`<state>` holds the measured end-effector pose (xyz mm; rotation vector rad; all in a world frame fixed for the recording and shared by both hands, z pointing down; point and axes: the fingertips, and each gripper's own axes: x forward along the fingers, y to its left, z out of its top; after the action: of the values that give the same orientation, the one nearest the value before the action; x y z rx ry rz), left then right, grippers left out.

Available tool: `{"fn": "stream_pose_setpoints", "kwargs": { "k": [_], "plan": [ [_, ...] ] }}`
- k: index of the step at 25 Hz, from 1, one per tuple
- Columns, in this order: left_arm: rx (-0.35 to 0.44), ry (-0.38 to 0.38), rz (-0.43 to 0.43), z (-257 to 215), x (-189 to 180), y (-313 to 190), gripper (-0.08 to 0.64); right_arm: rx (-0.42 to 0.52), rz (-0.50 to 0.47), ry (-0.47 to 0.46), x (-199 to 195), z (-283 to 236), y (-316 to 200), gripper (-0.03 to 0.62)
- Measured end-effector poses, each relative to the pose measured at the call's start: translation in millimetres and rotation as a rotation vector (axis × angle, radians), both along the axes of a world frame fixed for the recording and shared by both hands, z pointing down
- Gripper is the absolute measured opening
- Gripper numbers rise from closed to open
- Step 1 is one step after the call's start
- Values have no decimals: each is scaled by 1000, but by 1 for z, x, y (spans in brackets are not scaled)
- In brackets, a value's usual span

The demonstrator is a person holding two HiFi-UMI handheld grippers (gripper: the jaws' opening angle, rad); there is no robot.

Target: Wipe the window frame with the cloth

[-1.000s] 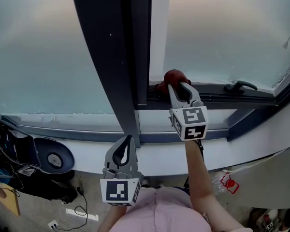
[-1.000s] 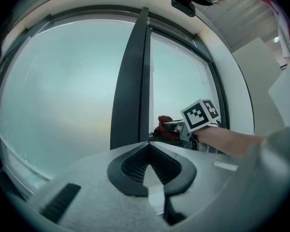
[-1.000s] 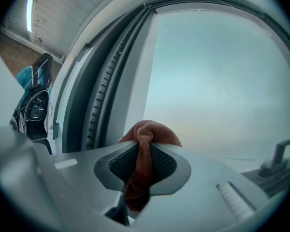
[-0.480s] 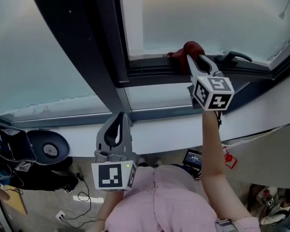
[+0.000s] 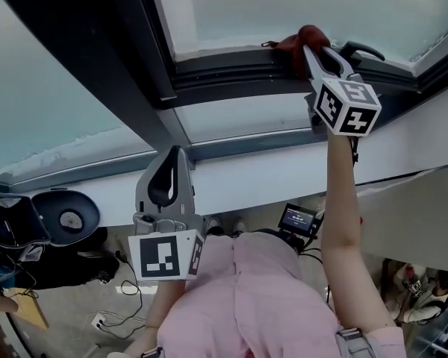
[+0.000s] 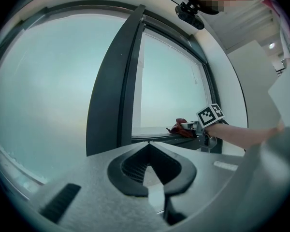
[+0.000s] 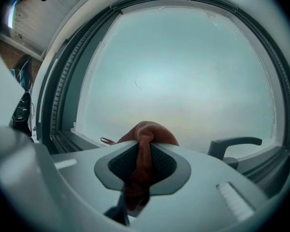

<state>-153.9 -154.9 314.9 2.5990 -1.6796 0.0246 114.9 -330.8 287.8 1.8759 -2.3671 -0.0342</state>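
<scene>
One red-brown fabric cloth (image 5: 305, 37): bunched, touching bottom rail of dark grey metal window frame (image 5: 231, 71). One black lever handle (image 5: 364, 49) on same rail, just beside cloth. Two grippers. Right gripper (image 5: 310, 51): jaws pinching cloth at rail. Left gripper (image 5: 175, 155): jaws pressed together, nothing between; well below rail, clear of frame.

Pale daylight pours through the glass (image 5: 284, 6); the window frame (image 5: 97, 43) reads dark, my gripper views bend, corners vignetted.
</scene>
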Motion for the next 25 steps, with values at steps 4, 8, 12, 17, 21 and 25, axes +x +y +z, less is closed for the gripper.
{"fn": "stream_pose_setpoints", "kwargs": {
  "k": [4,8,12,17,21,25],
  "plan": [
    [3,-1,-15,-1,-6,1,-4,43,9,-15,-14,-13,9,69],
    [3,-1,-41,-3,-21,3,-3,152,-59,-61,-71,-44,47,69],
    [13,-3,-74,-6,-38,7,-3,201,-202,-68,-152,-55,77,69],
    [12,-4,-107,-6,-59,13,-3,151,-331,-22,-228,-34,78,69],
    [5,2,-134,-4,-73,18,-3,72,-373,-28,-257,-5,65,69],
    [-11,8,-156,0,-84,21,-4,32,-379,-72,-260,8,54,67]
  ]
}}
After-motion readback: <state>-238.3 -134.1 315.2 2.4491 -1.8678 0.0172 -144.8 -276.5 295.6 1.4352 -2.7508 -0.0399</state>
